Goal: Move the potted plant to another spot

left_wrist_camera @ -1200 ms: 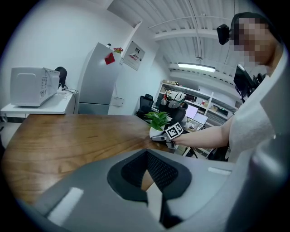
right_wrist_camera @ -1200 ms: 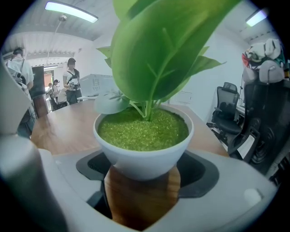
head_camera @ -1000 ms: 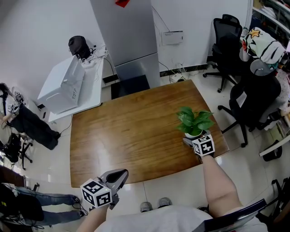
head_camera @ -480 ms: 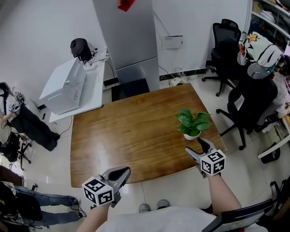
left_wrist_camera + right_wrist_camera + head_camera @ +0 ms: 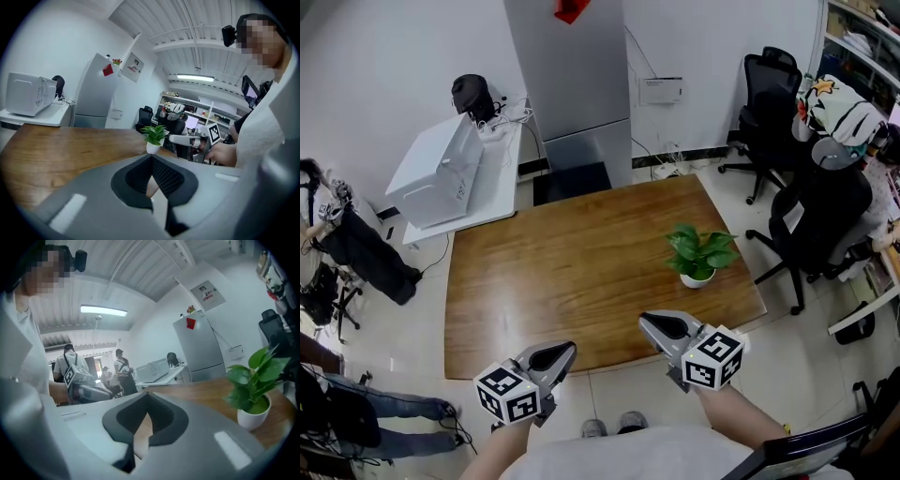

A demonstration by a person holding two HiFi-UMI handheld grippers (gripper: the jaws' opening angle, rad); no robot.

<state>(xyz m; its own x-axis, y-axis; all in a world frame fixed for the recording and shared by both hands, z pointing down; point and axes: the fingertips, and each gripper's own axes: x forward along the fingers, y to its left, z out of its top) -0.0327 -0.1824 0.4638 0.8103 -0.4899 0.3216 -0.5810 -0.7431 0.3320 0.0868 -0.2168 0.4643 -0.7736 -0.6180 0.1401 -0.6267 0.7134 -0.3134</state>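
Glossy brown wooden table [image 5: 553, 281], one small potted plant [image 5: 699, 255] in a white pot near its right edge

a grey fridge [image 5: 572, 84] stands beyond the wooden table [image 5: 562, 272], a black office chair [image 5: 820, 211] beside it.

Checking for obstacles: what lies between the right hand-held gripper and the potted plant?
Nothing but bare table, as the head view shows: the right hand-held gripper is apart from the potted plant.

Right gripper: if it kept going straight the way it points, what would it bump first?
The right gripper would likely meet the wooden table first, since it tilts slightly down across it. The potted plant sits off to its right, out of line. Depth is unclear.
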